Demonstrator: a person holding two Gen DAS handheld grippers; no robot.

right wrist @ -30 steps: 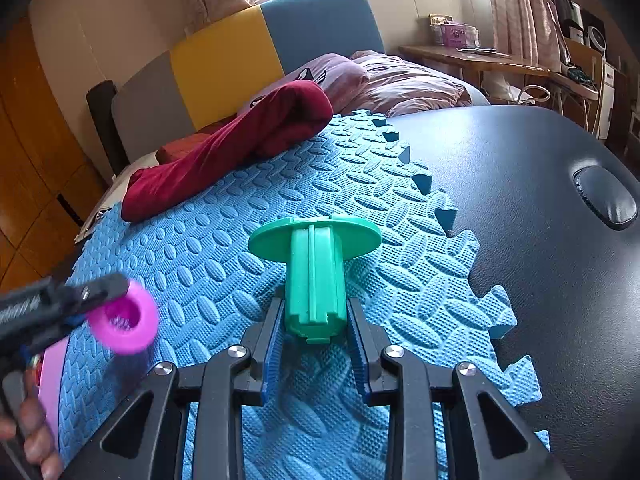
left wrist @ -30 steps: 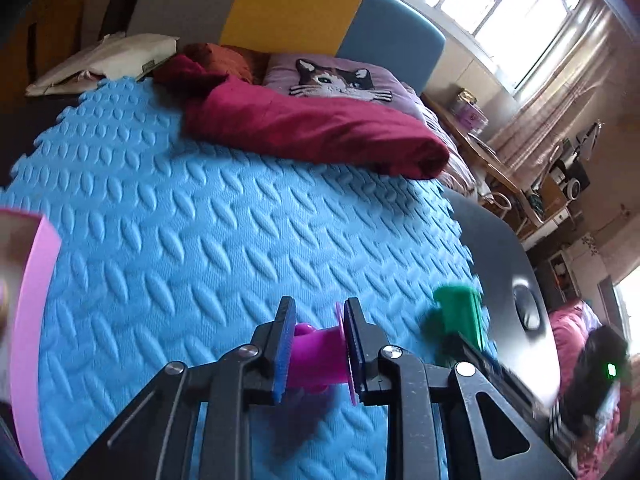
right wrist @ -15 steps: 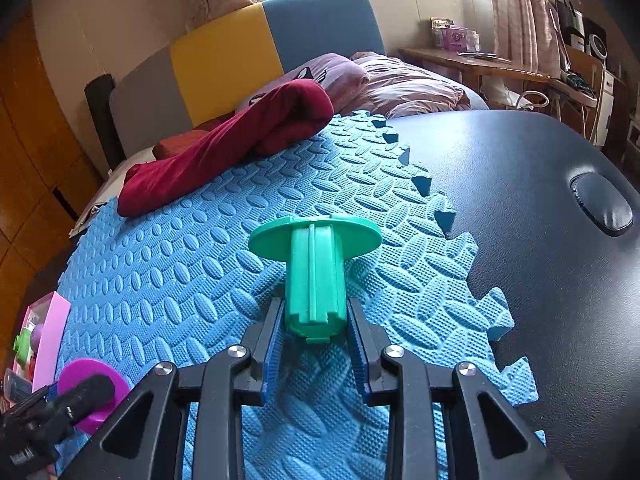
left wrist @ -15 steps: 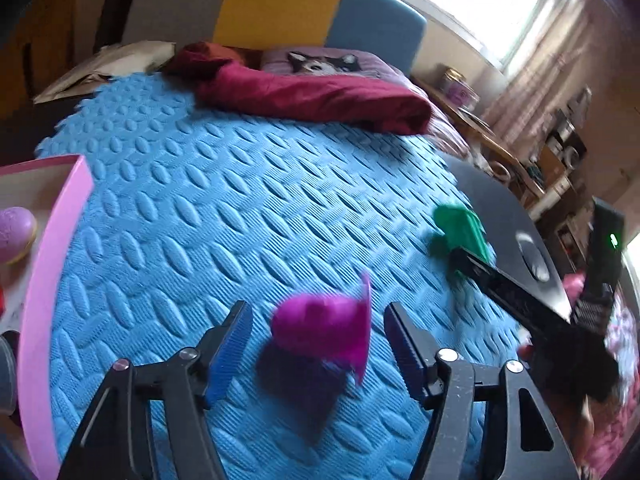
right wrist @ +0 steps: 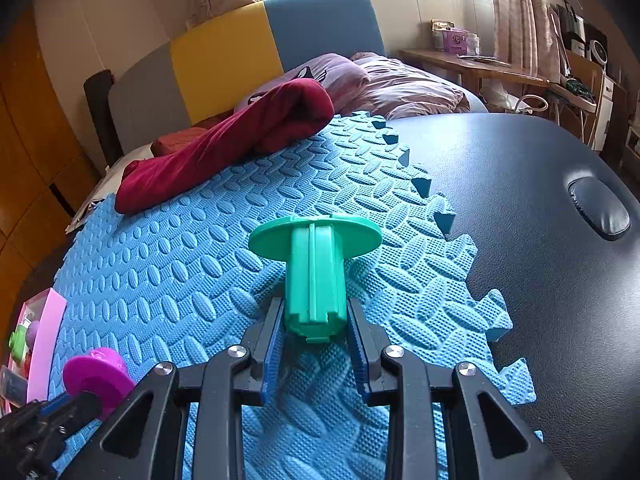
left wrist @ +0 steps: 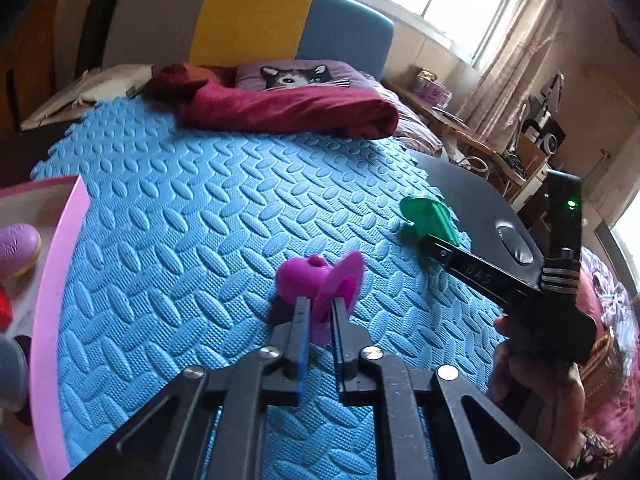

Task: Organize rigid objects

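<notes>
Two grippers | left gripper [left wrist: 319,312] just closed, pinching magenta spool [left wrist: 320,280] flange | right gripper [right wrist: 316,320] clamps green spool [right wrist: 315,268] near foam mat [right wrist: 180,260] edge

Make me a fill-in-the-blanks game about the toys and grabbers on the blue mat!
1. The right gripper is shut on the ____ peg.
2. The left gripper pinches the flat disc of the ____ peg.
3. The tray at the mat's edge has a ____ rim.

Missing words: green; magenta; pink
</notes>
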